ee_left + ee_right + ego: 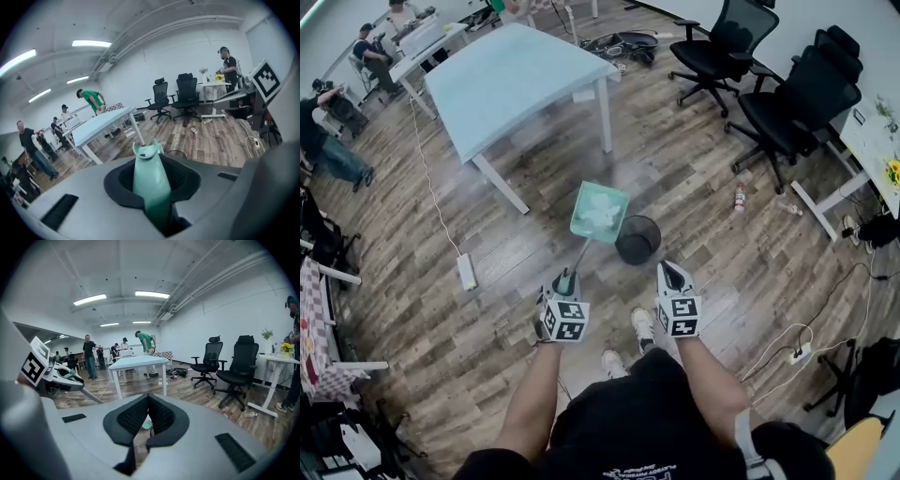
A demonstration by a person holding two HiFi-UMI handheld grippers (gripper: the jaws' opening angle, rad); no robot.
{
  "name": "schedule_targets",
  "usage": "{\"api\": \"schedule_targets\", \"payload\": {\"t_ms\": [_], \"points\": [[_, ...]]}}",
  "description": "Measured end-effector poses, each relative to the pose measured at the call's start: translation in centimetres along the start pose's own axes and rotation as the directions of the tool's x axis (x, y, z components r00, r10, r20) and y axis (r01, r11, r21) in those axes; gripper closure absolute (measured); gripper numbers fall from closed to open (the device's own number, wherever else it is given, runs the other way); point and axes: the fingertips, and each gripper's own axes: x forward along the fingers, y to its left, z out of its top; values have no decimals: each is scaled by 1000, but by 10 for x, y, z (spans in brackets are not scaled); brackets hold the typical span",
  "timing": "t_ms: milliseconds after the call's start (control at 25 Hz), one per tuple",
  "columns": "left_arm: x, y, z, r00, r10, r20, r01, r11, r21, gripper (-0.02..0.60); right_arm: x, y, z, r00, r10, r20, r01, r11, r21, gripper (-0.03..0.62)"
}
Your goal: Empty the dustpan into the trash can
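Note:
A mint-green dustpan (600, 212) hangs tilted over the wood floor, its right edge beside the rim of a round black trash can (637, 239). Its long handle (579, 253) runs back to my left gripper (566, 279), which is shut on it. In the left gripper view the green handle (149, 180) fills the gap between the jaws, and the pan (158, 146) shows just past its end. My right gripper (672, 272) is to the right, nearer me than the can. Its jaws (148, 398) meet at the tips with nothing between them.
A white table (516, 80) stands beyond the dustpan. Black office chairs (797, 103) are at the back right. A bottle (739, 197) lies on the floor right of the can. A power strip (467, 272) and its cable lie to the left. Several people are at the far left.

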Motion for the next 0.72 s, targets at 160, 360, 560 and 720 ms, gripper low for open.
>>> {"api": "schedule_targets", "payload": {"t_ms": [160, 360, 560, 720], "points": [[8, -14, 1, 1000, -7, -2, 7, 990, 141, 486, -9, -6, -6, 1000, -22, -5, 22, 1000, 9, 569], [14, -27, -1, 1000, -12, -7, 14, 948, 319, 486, -12, -8, -6, 999, -32, -6, 32, 999, 13, 569], [20, -44, -3, 999, -32, -18, 36, 850, 525, 485, -13, -11, -2, 999, -37, -3, 37, 999, 16, 569], [23, -47, -7, 998, -54, -23, 57, 787, 614, 484, -13, -9, -5, 999, -35, -8, 35, 999, 15, 569]]}}
